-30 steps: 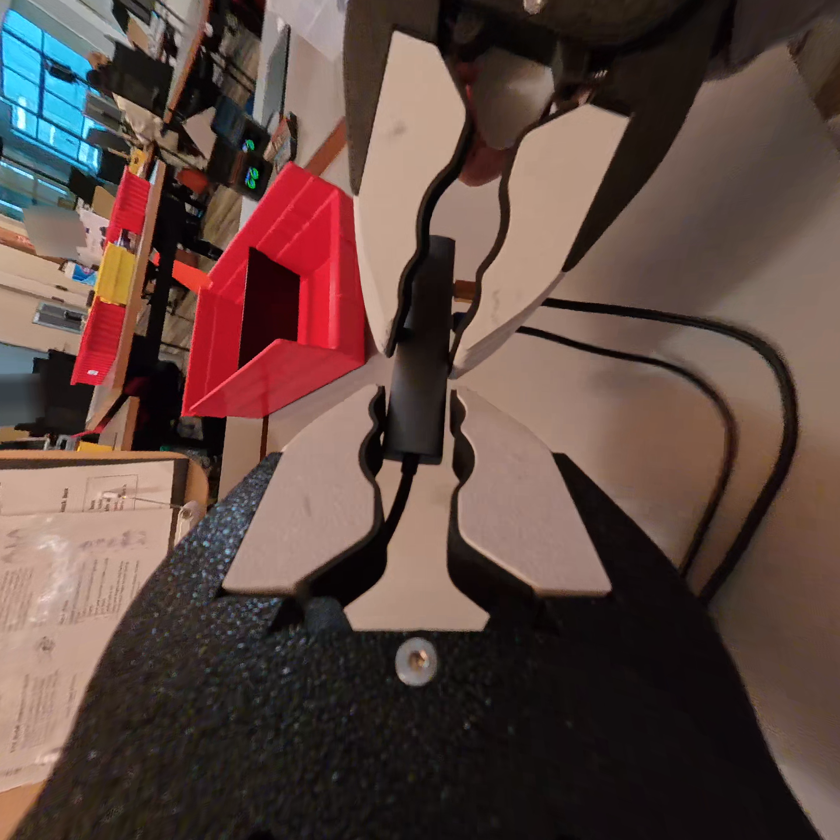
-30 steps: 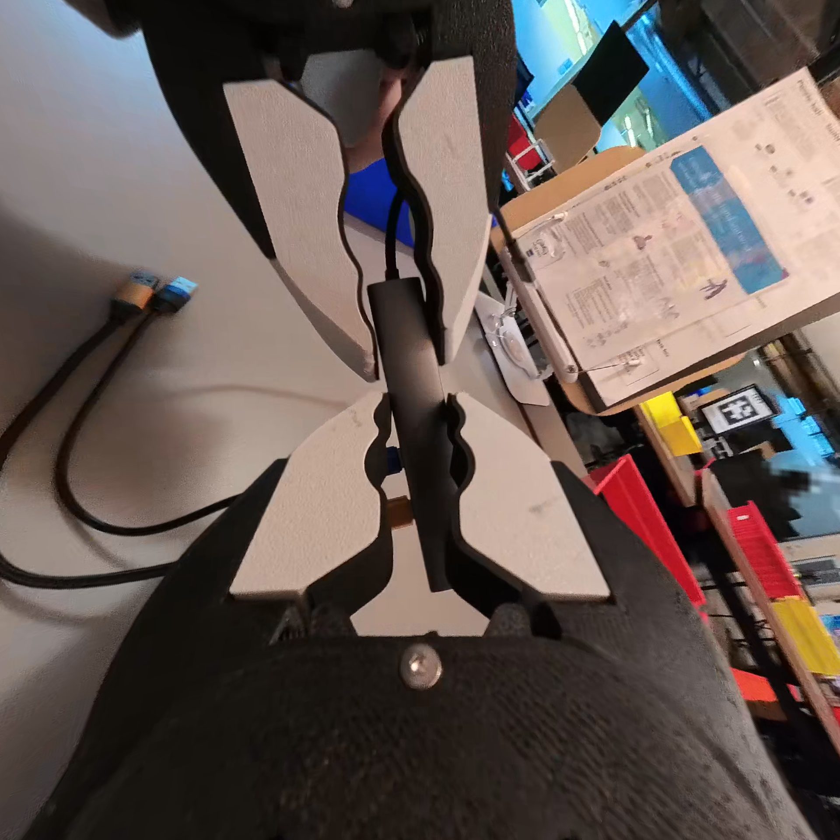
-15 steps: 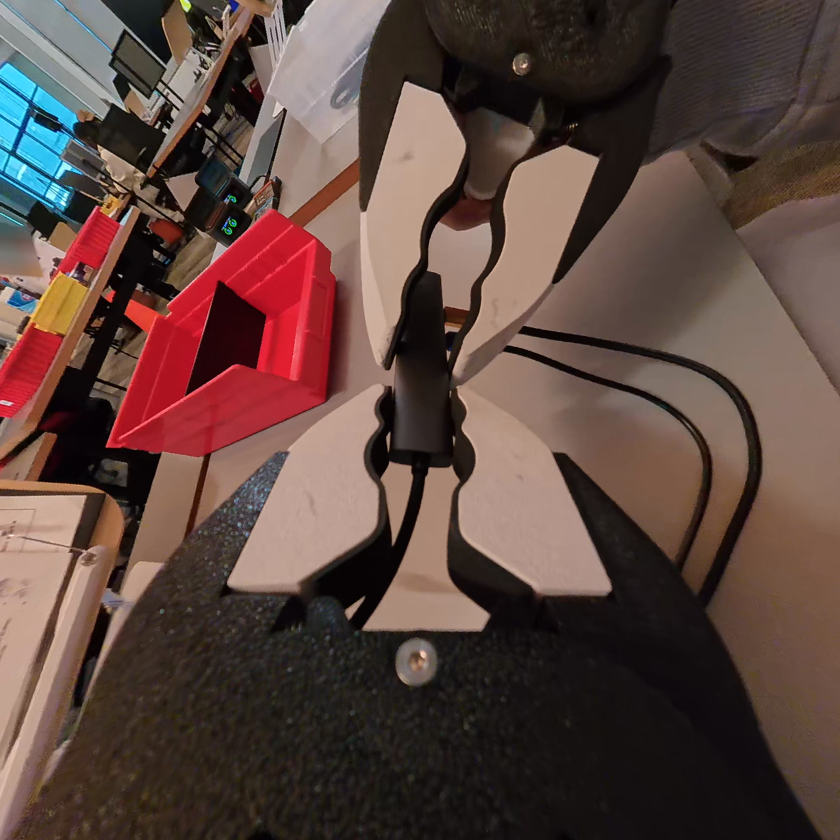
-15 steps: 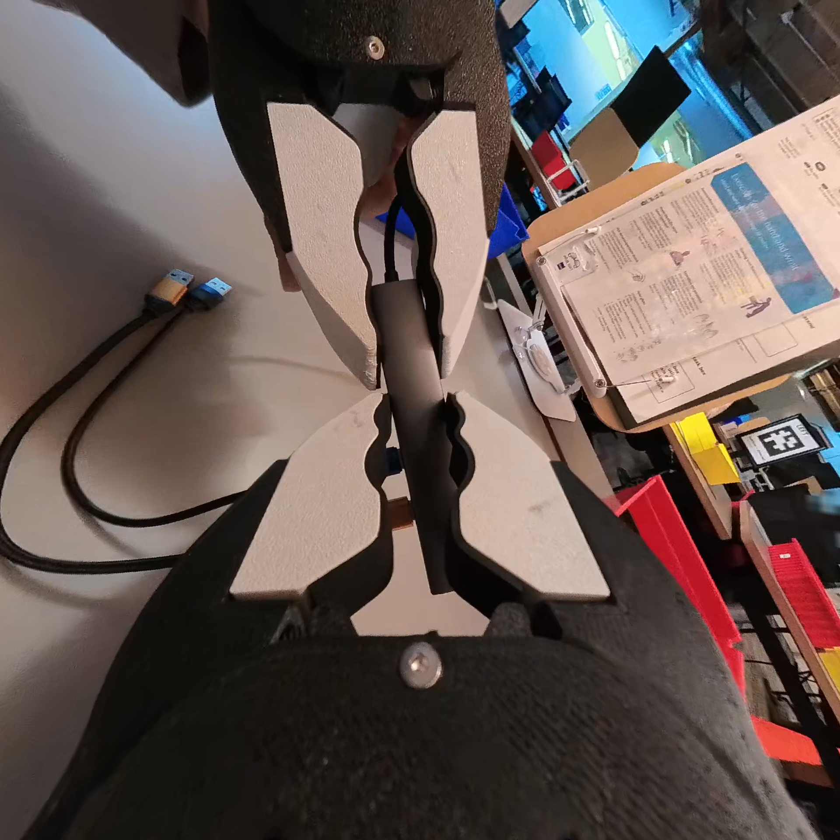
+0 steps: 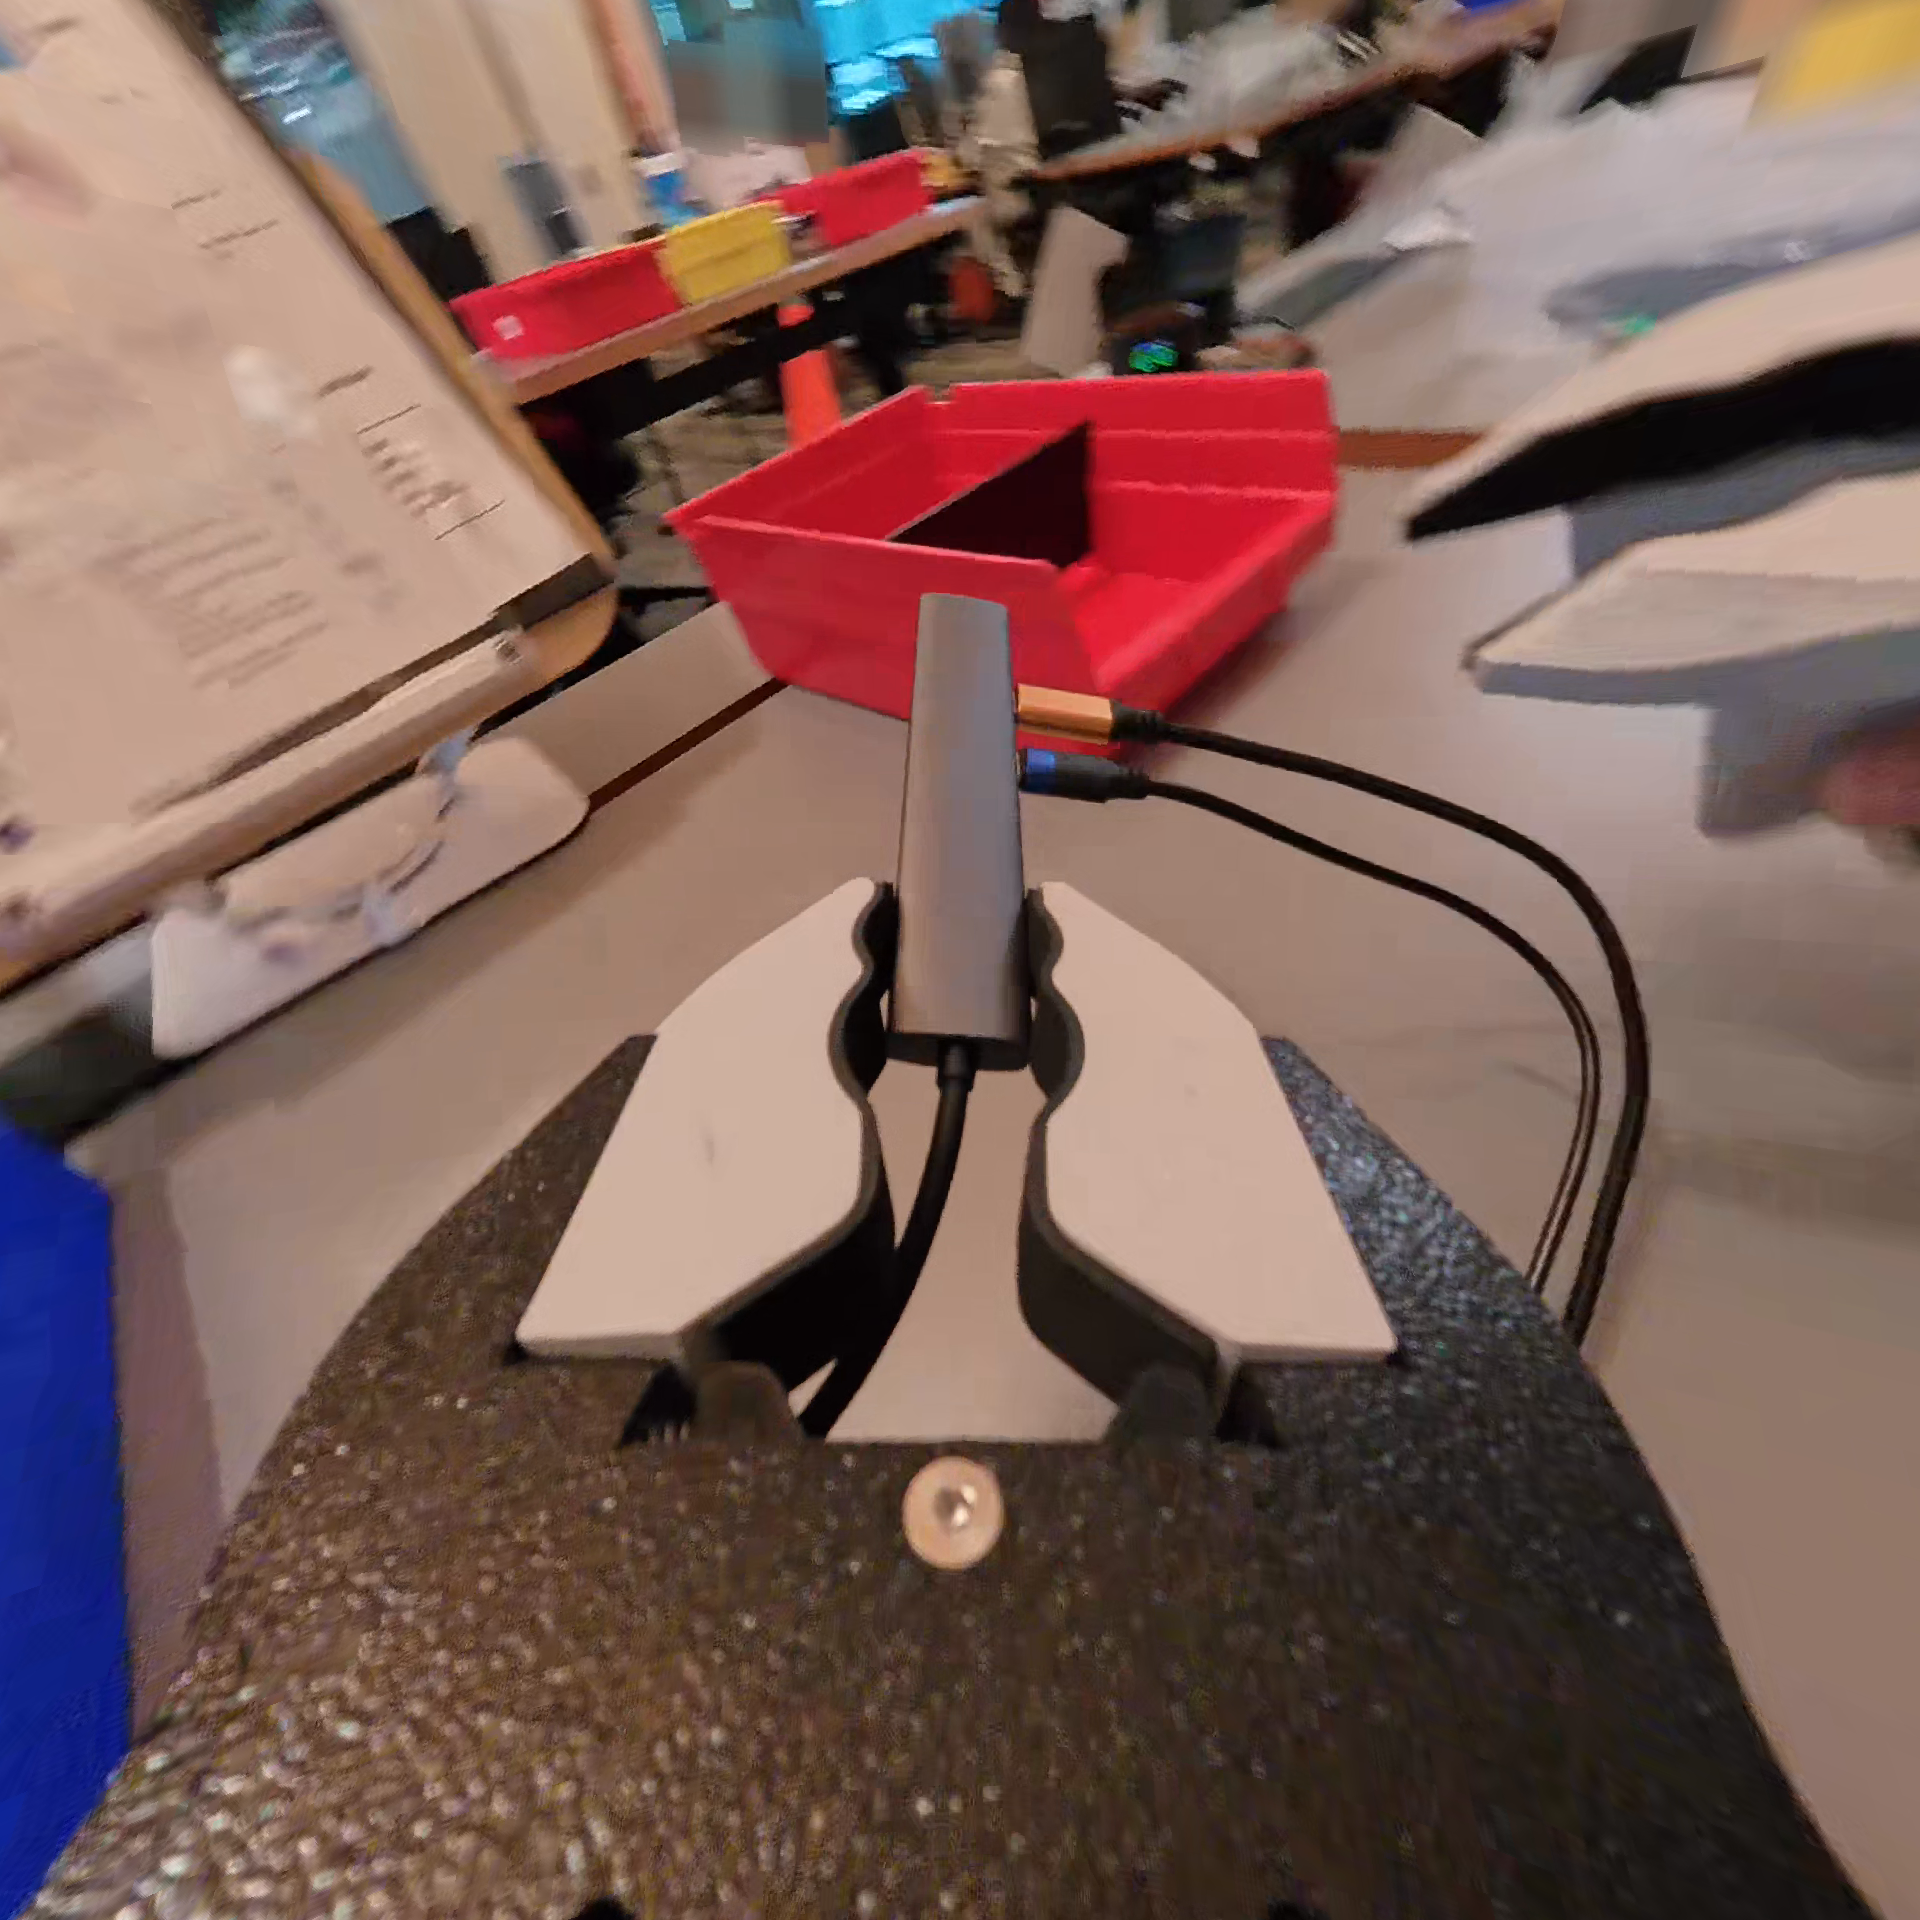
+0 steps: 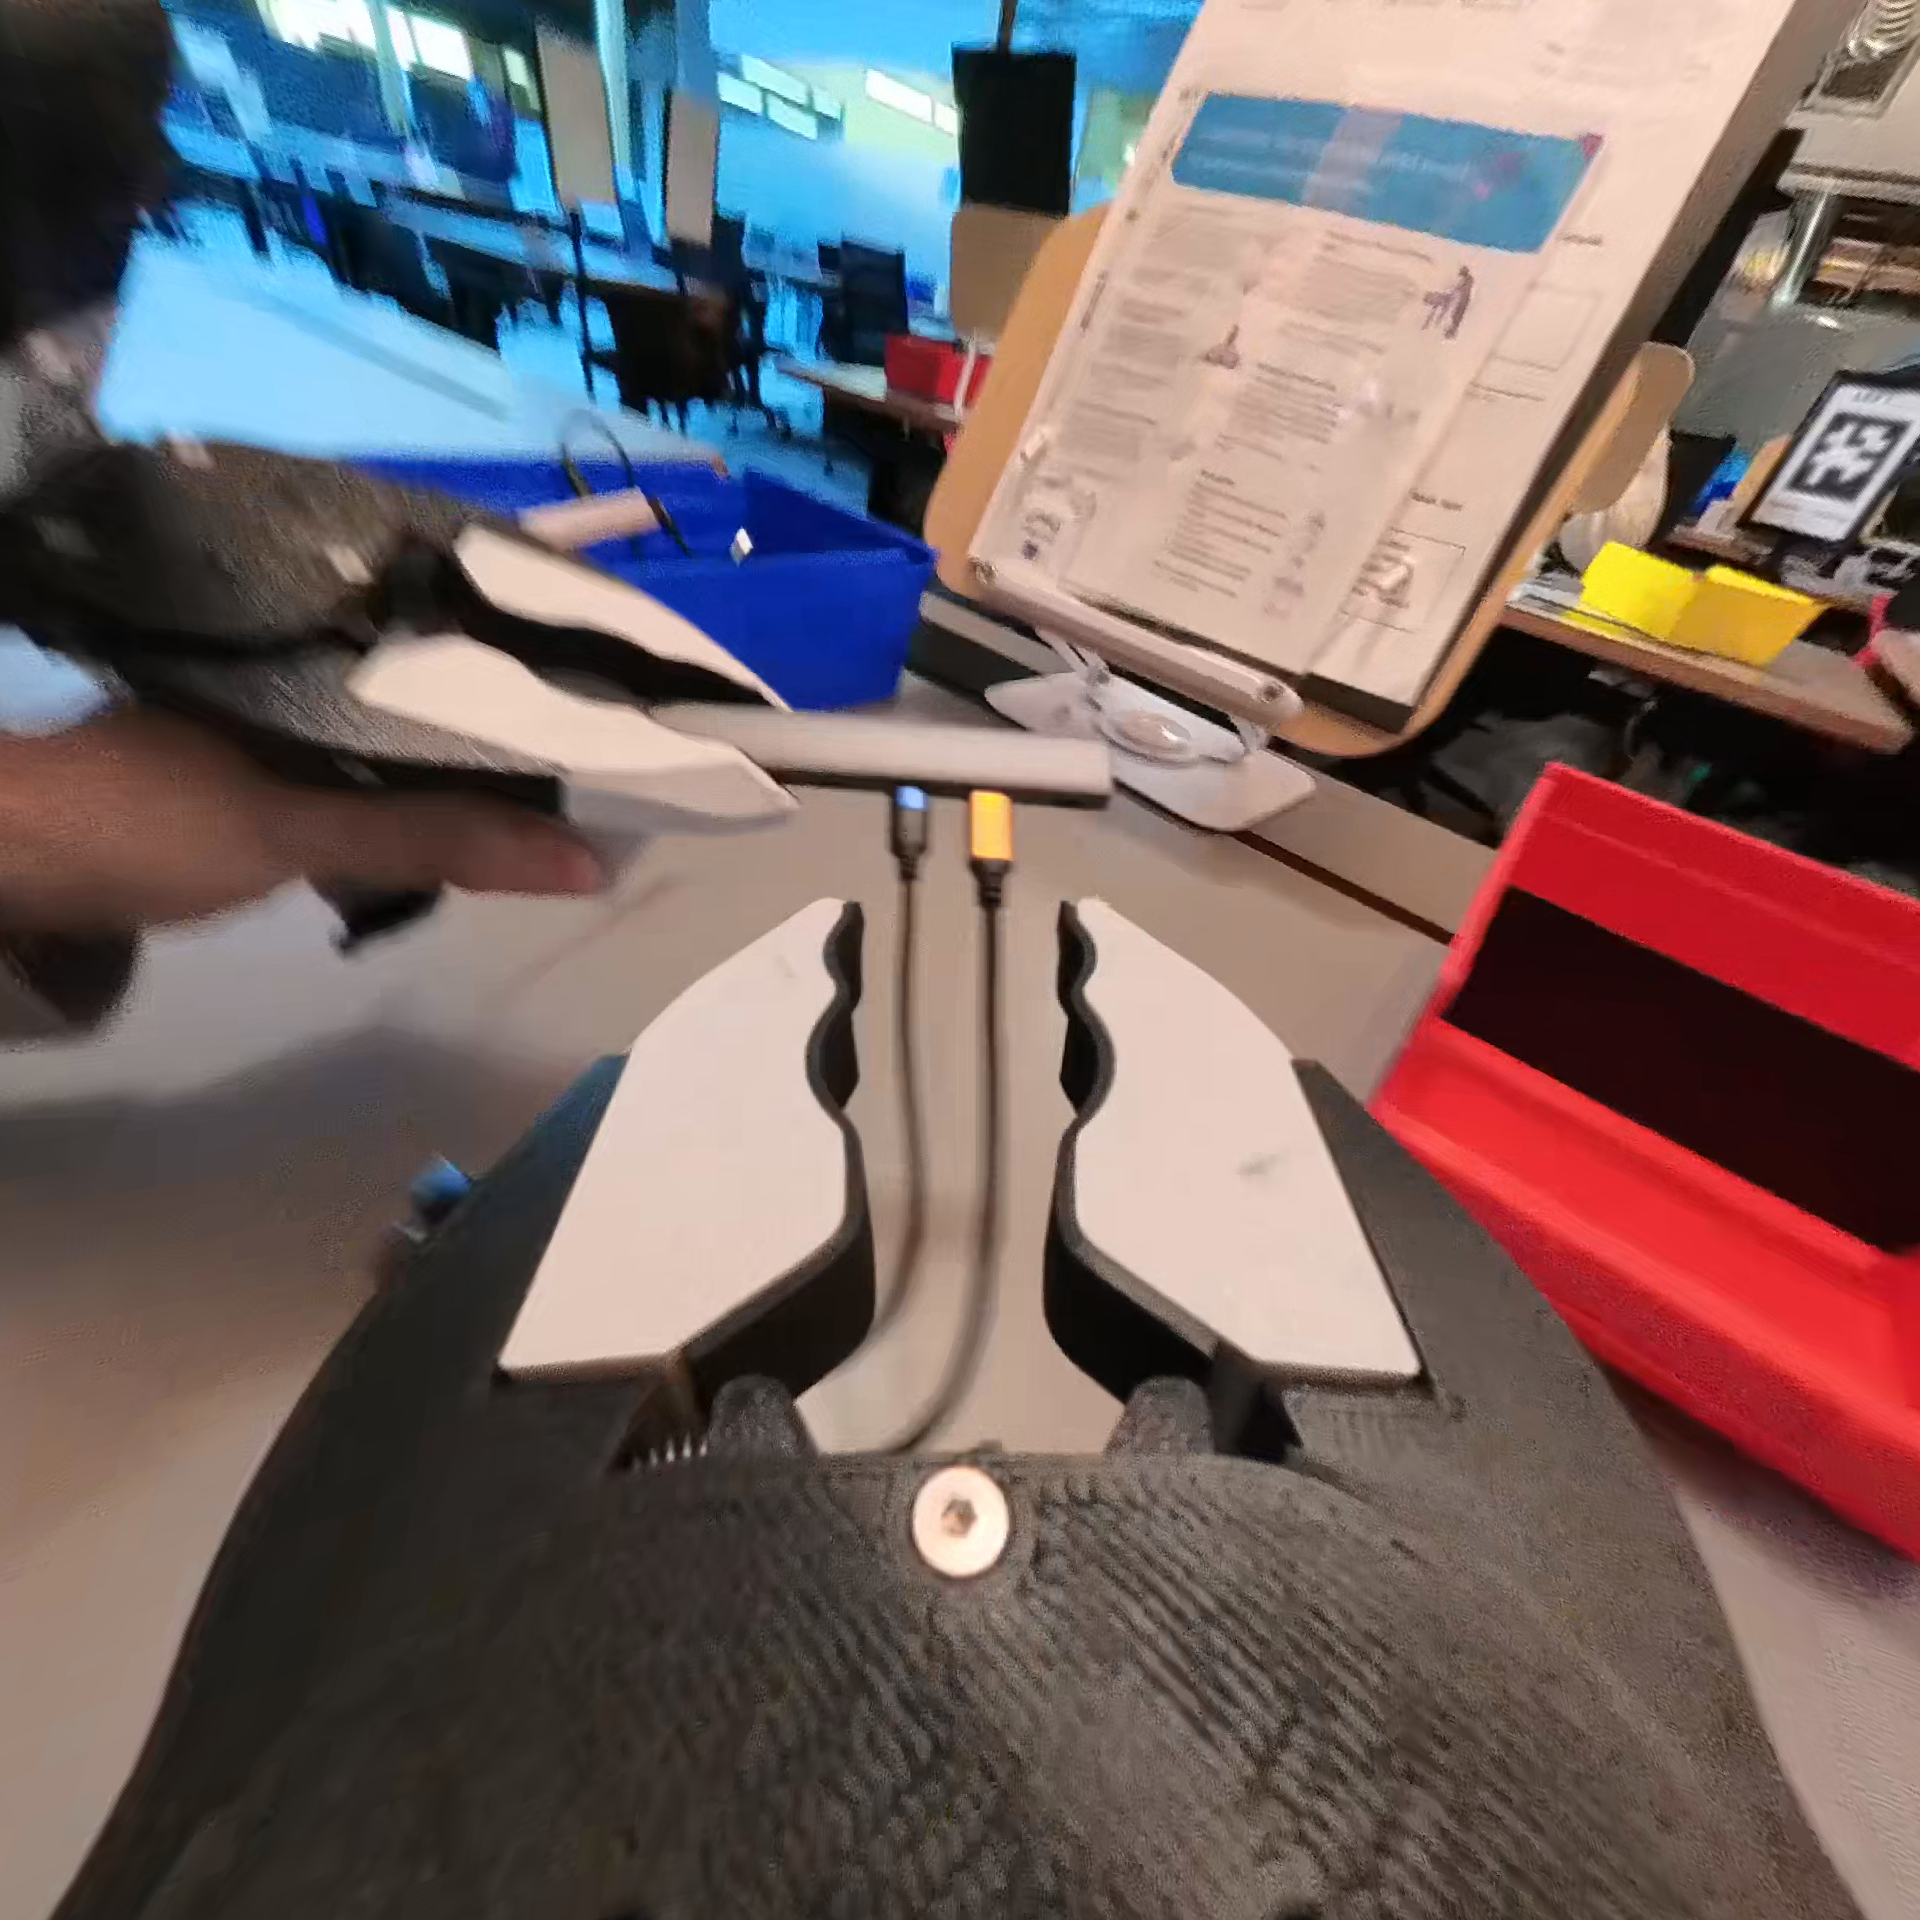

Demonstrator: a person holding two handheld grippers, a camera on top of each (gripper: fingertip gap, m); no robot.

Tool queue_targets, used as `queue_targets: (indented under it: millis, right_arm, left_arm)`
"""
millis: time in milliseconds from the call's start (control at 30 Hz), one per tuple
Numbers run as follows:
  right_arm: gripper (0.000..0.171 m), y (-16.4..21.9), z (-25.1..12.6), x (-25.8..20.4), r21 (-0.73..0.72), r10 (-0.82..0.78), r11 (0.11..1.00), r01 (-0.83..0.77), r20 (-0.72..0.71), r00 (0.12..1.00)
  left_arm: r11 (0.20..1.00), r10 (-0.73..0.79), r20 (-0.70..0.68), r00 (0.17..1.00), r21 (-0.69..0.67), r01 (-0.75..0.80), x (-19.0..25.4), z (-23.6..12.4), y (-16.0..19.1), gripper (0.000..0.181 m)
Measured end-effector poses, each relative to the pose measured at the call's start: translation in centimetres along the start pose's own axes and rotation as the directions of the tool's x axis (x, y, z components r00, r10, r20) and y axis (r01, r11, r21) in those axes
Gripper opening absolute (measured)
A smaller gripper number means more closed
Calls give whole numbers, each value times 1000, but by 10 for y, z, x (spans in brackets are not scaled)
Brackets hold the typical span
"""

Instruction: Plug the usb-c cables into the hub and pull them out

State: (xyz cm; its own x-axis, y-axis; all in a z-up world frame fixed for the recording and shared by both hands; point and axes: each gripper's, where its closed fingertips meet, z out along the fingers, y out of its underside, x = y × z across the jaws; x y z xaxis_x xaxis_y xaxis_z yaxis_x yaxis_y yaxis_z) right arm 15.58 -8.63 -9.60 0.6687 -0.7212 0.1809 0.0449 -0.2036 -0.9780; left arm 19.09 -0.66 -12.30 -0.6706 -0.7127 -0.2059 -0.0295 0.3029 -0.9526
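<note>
My left gripper (image 5: 956,896) is shut on the near end of the grey hub (image 5: 954,790), which points forward above the table. An orange plug (image 5: 1065,715) and a blue plug (image 5: 1060,774) sit in the hub's right side, and their black cables (image 5: 1600,987) loop off to the right. In the right wrist view the hub (image 6: 935,753) lies crosswise, held by the left gripper (image 6: 784,750). My right gripper (image 6: 956,914) is open and empty just short of the blue plug (image 6: 909,805) and orange plug (image 6: 989,821). Both cables (image 6: 914,1143) run between its fingers.
A red bin (image 5: 1039,551) stands beyond the hub and shows at the right in the right wrist view (image 6: 1662,1091). A blue bin (image 6: 769,592) and a document stand (image 6: 1299,364) are at the back. The right gripper (image 5: 1455,587) shows blurred at upper right.
My right gripper has let go of the hub, opened and drawn back from it. My left gripper still holds the hub. Both views have swung round fast.
</note>
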Motion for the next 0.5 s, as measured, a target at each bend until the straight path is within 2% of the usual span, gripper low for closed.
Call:
queue_targets:
  millis: [67,133,167,233,333,400,500]
  right_arm:
    - [25,-12,10,-26,52,88,995,-90,39,995]
    - [25,-9,23,-50,18,37,999,-38,66,997]
    - [27,-1,30,-51,-25,-23,999,23,34,999]
    - [33,10,43,-44,-62,-85,995,82,-37,996]
    - [39,14,57,-43,-17,48,999,-49,-35,998]
    - [32,17,62,-45,5,101,995,-101,-21,995]
    - [19,19,65,-47,30,71,997,-70,-19,997]
  left_arm:
    - [993,-121,81,989,15,120,-11,-6,7,23]
    - [975,-222,96,970,46,219,-13,-11,13,23]
    - [966,-255,88,963,55,251,-12,-13,16,23]
    - [960,-277,86,957,64,272,-10,-17,21,23]
    - [955,-290,80,954,95,283,-10,-24,21,22]
    - [958,-278,80,957,90,271,-11,-26,24,23]
    - [957,-281,55,958,91,275,-9,-27,29,23]
